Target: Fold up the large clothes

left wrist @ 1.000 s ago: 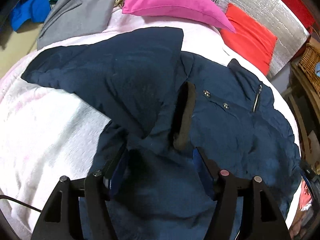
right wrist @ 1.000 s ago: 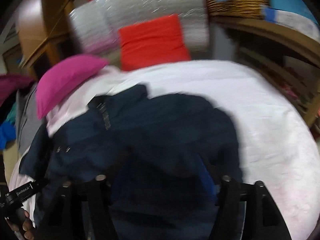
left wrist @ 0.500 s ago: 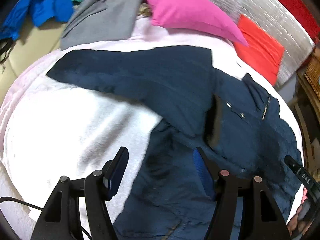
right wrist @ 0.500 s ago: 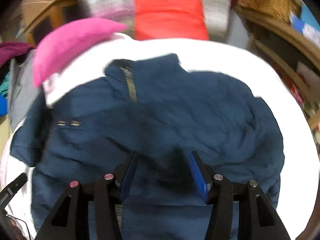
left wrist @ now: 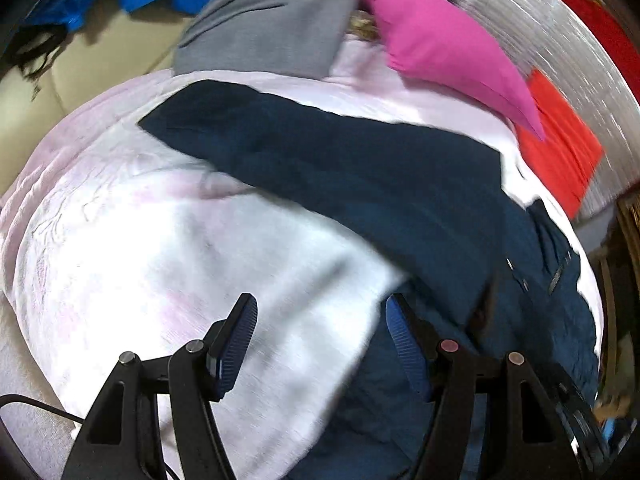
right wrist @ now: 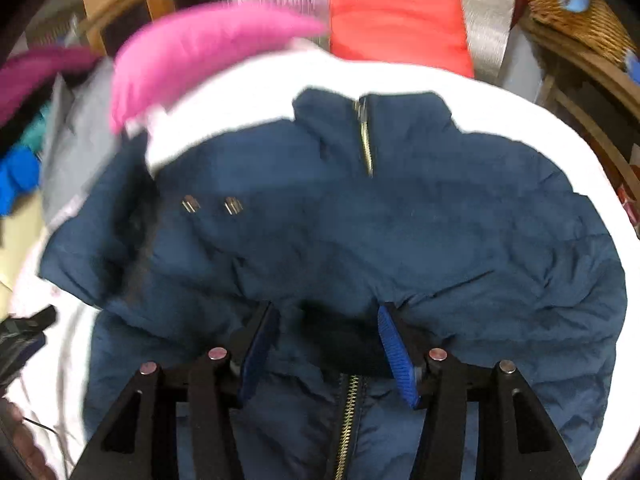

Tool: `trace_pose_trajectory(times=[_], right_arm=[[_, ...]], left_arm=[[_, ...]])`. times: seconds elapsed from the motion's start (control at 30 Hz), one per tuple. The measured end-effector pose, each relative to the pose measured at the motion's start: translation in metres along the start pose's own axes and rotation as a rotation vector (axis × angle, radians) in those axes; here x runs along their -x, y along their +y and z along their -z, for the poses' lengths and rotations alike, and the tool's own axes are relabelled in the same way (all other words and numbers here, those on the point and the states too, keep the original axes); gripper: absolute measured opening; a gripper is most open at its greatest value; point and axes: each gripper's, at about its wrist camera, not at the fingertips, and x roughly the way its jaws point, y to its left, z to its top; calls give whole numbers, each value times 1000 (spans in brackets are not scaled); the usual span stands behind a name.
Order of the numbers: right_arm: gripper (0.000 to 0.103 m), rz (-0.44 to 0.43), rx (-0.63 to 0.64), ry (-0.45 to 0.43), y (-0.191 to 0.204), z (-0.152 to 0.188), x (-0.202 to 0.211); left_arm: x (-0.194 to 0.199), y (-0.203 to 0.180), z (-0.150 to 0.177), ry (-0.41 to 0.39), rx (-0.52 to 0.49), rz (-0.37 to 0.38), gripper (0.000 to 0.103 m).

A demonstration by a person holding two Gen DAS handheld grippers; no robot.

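Navy quilted jacket [right wrist: 400, 232] is spread on the white fleecy bed cover [left wrist: 180, 260], collar at 12 o'clock, brass zipper [right wrist: 366, 140] closed. Left tool [left wrist: 320, 344] is held wide above the cover. Right tool [right wrist: 326, 344] is held wide over puckered fabric.

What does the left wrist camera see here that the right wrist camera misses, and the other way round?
Only the left wrist view shows the jacket's long sleeve stretched out across the pale blanket, with the open left tongs over bare blanket. Only the right wrist view shows the jacket's collar, its front zipper, a wicker basket, and the open right tongs over the jacket. Both show the navy jacket, the pink pillow and the red cushion.
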Motion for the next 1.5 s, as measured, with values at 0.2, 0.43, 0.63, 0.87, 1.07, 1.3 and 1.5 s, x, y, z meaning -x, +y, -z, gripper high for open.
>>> trace_pose_trajectory(times=[0.2, 0.43, 0.63, 0.87, 1.07, 1.3, 1.5], right_arm=[[58, -149, -53, -139, 10, 20, 38], [58, -318, -138, -117, 24, 41, 20], [58, -343, -185, -42, 12, 54, 1], [58, -340, -215, -20, 6, 50, -10], [58, -345, -219, 19, 5, 53, -30], [58, -308, -125, 38, 15, 54, -34], [58, -357, -195, 49, 4, 59, -28]], left_arm=[[-2, 51, -23, -9, 173, 30, 68], [-15, 93, -50, -53, 278, 95, 68], [-42, 99, -65, -40, 342, 222, 66], [-56, 101, -78, -72, 393, 224, 55], [-63, 103, -84, -80, 418, 244, 30], [-52, 90, -87, -153, 397, 231, 11], [-8, 67, -92, -269, 297, 234, 8]])
